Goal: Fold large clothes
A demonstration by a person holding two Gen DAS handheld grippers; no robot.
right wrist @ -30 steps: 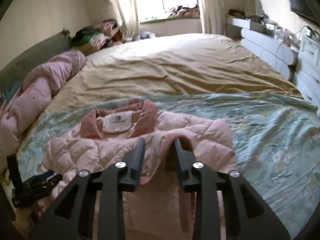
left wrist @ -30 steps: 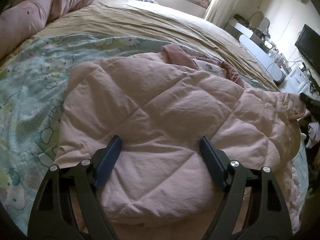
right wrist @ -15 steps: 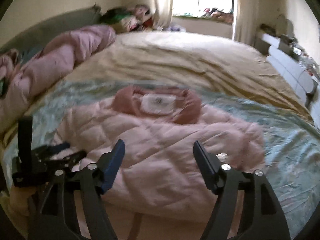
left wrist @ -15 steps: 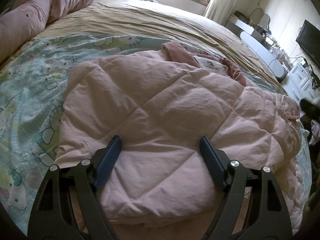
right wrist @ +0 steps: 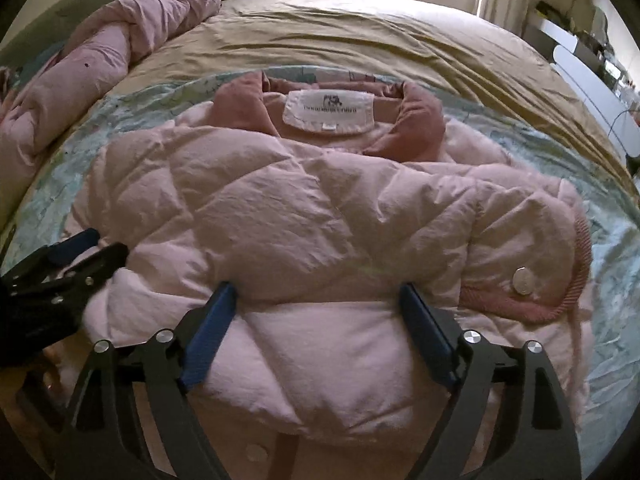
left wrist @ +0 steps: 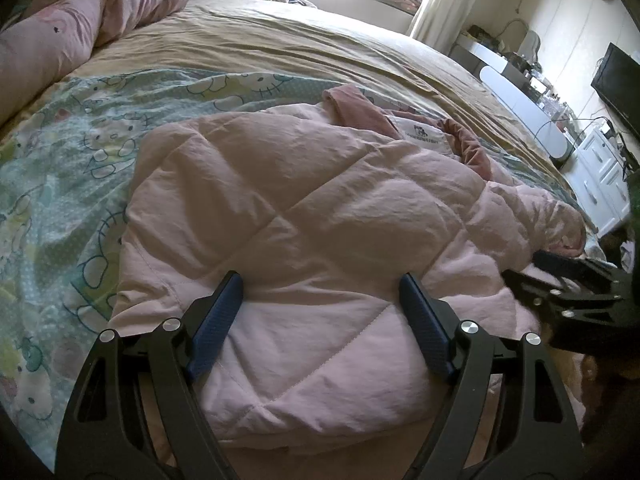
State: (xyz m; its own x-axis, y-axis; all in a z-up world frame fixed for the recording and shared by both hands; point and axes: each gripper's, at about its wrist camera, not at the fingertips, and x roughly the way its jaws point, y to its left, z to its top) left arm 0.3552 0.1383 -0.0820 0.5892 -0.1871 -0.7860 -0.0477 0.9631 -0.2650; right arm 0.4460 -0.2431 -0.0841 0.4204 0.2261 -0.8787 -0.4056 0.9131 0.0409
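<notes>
A pale pink quilted jacket (left wrist: pixel 304 220) lies on the bed, its sleeves folded across the body, its darker pink collar and white label (right wrist: pixel 329 112) at the far end. My left gripper (left wrist: pixel 320 284) is open and empty over the jacket's near left part. My right gripper (right wrist: pixel 316 292) is open and empty over the near middle. A ribbed cuff with a silver snap button (right wrist: pixel 525 280) lies at the right. Each gripper shows in the other's view: the right one at the right edge (left wrist: pixel 560 276), the left one at the left edge (right wrist: pixel 76 256).
The jacket rests on a cartoon-print sheet (left wrist: pixel 68 168) over a tan bedspread (right wrist: pixel 360 36). A rolled pink duvet (right wrist: pixel 80 80) lies along the left side. White drawers (left wrist: pixel 600 176) and a dark screen (left wrist: pixel 618 80) stand right of the bed.
My right gripper has opened, letting go of the jacket cuff, which now lies on the jacket, and moved closer over the jacket. My left gripper stayed open and shifted slightly.
</notes>
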